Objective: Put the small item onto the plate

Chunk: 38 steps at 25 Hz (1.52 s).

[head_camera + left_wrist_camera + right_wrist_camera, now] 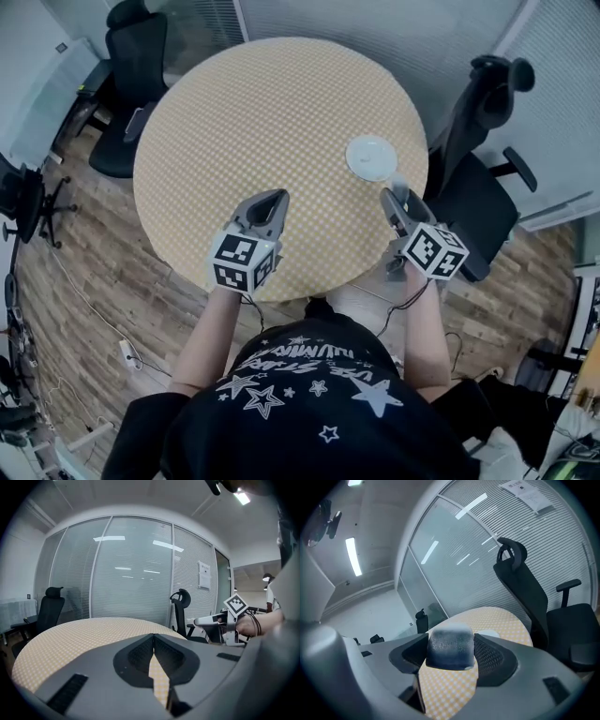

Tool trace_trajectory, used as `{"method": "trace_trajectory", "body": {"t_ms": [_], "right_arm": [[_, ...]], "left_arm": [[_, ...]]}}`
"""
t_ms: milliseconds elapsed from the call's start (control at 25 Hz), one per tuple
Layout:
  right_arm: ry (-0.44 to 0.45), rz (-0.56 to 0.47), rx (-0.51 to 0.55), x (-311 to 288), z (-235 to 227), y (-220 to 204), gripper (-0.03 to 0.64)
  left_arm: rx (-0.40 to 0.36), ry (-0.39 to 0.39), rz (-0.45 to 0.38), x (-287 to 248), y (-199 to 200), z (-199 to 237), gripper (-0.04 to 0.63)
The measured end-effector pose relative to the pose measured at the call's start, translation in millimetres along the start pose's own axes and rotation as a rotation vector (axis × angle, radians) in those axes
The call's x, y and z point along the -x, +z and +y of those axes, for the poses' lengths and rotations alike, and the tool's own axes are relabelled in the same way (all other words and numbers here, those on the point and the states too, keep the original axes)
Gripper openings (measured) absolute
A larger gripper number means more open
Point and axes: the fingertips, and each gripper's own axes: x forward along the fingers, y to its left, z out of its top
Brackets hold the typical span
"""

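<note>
A white plate lies on the right side of the round yellow-checked table. My right gripper hovers over the table edge just in front of the plate. It is shut on a small grey-blue block, which fills the gap between the jaws in the right gripper view. A pale sliver of the plate shows just beyond the block. My left gripper sits over the near middle of the table. Its jaws meet with nothing between them. From the left gripper view the right gripper is off to the right.
A black office chair stands close to the table's right edge beside the plate, and another black chair is at the far left. Glass walls with blinds ring the room. Cables run across the wooden floor.
</note>
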Motion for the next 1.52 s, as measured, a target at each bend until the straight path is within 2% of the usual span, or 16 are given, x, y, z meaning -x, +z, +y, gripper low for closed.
{"method": "trace_trajectory", "body": {"t_ms": [560,960,1280,1520], "right_arm": [[-0.024,0.128,0.018,-82,-62,4,0.307],[-0.065,0.251,0.085,-127,-96,-30,0.302],[-0.064,0.233,0.084,-145,-97,-39,0.302],[-0.084,0.248,0.197,-164,-98,-37,0.302]], "left_arm": [[0.023,0.05,0.055,-73,-1,28,0.008],[0.07,0.064,0.138,-106,-26,40,0.008],[0.084,0.041,0.172,-114,-39,40,0.008],[0.076,0.044,0.184,-119,-42,48,0.008]]}}
